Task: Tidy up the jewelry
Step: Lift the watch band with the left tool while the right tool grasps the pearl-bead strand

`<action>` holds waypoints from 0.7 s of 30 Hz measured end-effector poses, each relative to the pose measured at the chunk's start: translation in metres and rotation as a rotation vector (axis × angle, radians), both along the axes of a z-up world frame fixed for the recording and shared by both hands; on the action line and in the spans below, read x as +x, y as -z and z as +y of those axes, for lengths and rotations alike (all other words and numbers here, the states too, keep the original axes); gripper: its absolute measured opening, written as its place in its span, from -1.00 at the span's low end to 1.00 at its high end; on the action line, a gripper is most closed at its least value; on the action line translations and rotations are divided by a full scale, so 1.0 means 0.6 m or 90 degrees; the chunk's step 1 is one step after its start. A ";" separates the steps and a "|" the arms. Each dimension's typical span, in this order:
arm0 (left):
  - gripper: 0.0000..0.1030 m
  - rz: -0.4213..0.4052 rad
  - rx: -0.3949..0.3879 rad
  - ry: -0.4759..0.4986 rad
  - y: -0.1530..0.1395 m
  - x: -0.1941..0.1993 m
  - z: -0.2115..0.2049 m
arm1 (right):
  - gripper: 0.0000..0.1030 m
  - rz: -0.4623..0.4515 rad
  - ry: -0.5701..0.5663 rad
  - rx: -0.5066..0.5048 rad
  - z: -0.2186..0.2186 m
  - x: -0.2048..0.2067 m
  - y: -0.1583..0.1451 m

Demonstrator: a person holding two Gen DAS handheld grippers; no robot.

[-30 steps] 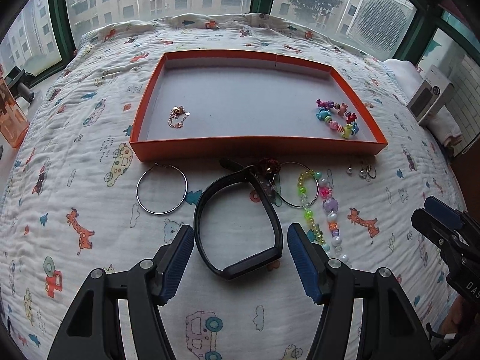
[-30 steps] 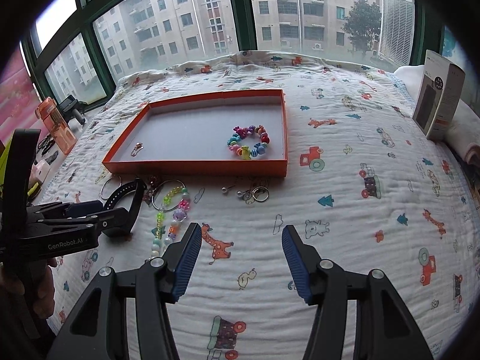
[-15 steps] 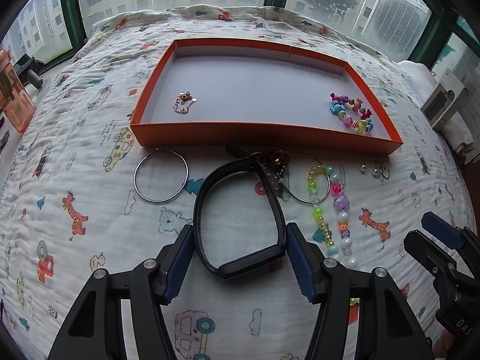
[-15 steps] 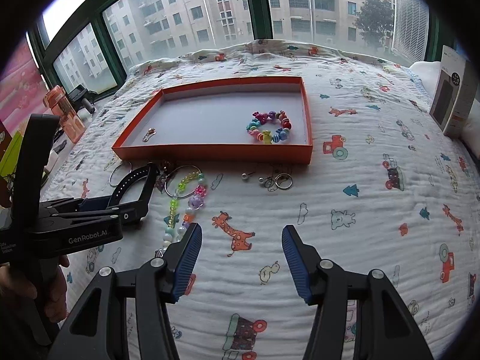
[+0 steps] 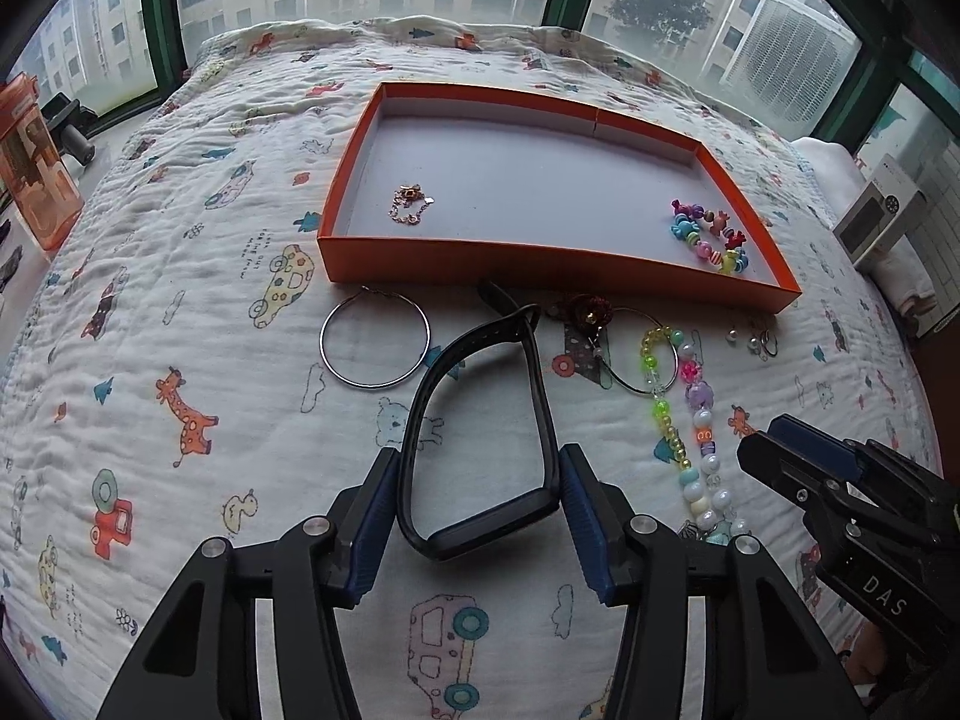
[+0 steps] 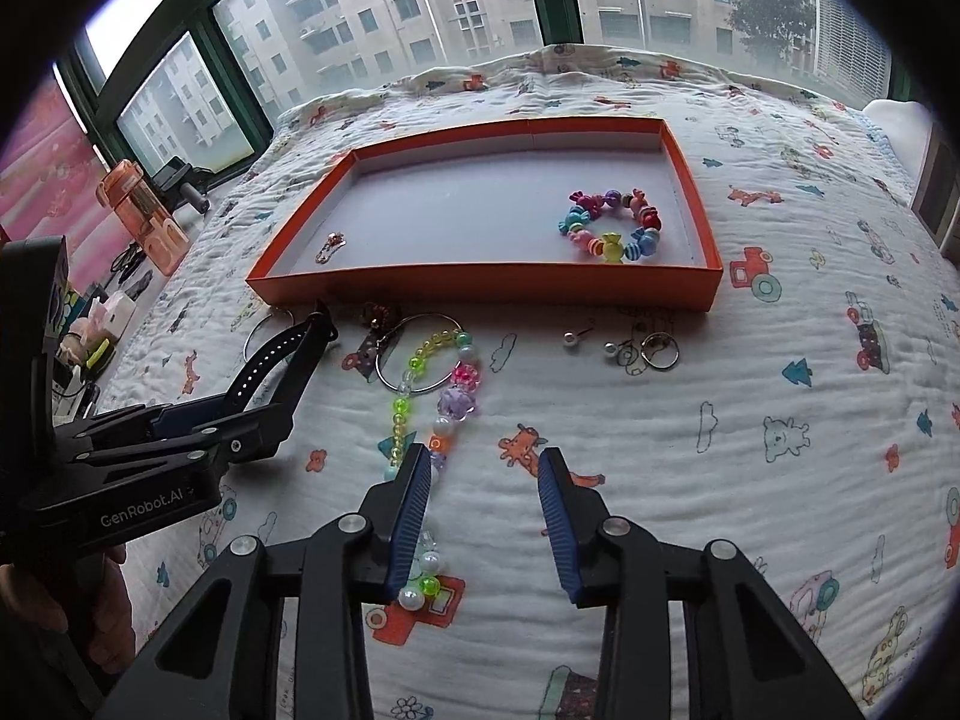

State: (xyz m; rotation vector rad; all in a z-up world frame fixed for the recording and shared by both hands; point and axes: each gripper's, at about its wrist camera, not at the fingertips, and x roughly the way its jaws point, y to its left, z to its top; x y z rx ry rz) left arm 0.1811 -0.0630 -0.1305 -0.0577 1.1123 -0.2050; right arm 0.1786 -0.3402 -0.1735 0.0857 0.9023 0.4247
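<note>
**Two pieces boxed, most still on the quilt**

Done so far: gold chain (image 5: 411, 204) and candy-bead bracelet (image 5: 711, 234) lie inside the orange tray (image 5: 558, 273), chain at 9 o'clock, bracelet at 3.

Left to do: black band (image 5: 480, 420), silver hoop (image 5: 375, 342), pastel bead strand (image 5: 696, 420), a 2nd hoop w/ dark red charm (image 5: 585, 307), plus small studs & ring (image 6: 624, 348), all on the quilt (image 5: 180, 276) at the tray's 6 o'clock edge.

Left gripper (image 5: 477, 525): jaws closing around the black band's near end, pads just beside it, contact not clear yet. Right gripper (image 6: 483, 516): jaws closing too, only quilt between them; bead strand sits at its left pad, approx. touching.

Judgement: under halfway.
</note>
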 end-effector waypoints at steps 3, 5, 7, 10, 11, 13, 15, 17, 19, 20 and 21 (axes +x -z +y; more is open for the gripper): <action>0.08 0.000 -0.005 -0.001 -0.002 -0.003 0.012 | -0.27 0.006 -0.002 0.002 0.011 0.011 0.002; 0.08 0.002 -0.010 -0.001 0.000 -0.004 0.019 | -0.29 0.010 0.000 0.003 0.017 0.018 0.003; 0.08 0.008 -0.016 0.000 0.004 -0.003 0.024 | -0.31 0.014 0.003 0.003 0.022 0.026 0.005; 0.08 0.010 -0.024 0.002 0.008 -0.004 0.030 | -0.36 0.018 0.004 -0.008 0.034 0.034 0.009; 0.08 0.009 -0.025 0.004 0.008 -0.004 0.030 | -0.39 0.015 0.007 -0.016 0.037 0.035 0.010; 0.08 0.008 -0.026 0.008 0.009 -0.003 0.030 | -0.44 0.007 0.010 -0.036 0.043 0.035 0.008; 0.08 0.007 -0.028 0.012 0.009 -0.003 0.031 | -0.51 0.002 0.015 -0.054 0.046 0.036 0.008; 0.08 0.007 -0.031 0.013 0.009 -0.003 0.031 | -0.55 -0.002 0.015 -0.072 0.052 0.036 0.007; 0.08 0.006 -0.032 0.014 0.009 -0.003 0.031 | -0.56 -0.007 0.015 -0.091 0.057 0.035 0.007; 0.08 0.005 -0.032 0.014 0.009 -0.003 0.031 | -0.56 -0.009 0.015 -0.099 0.061 0.035 0.007; 0.08 0.004 -0.031 0.014 0.010 -0.004 0.030 | -0.56 -0.011 0.015 -0.105 0.063 0.035 0.007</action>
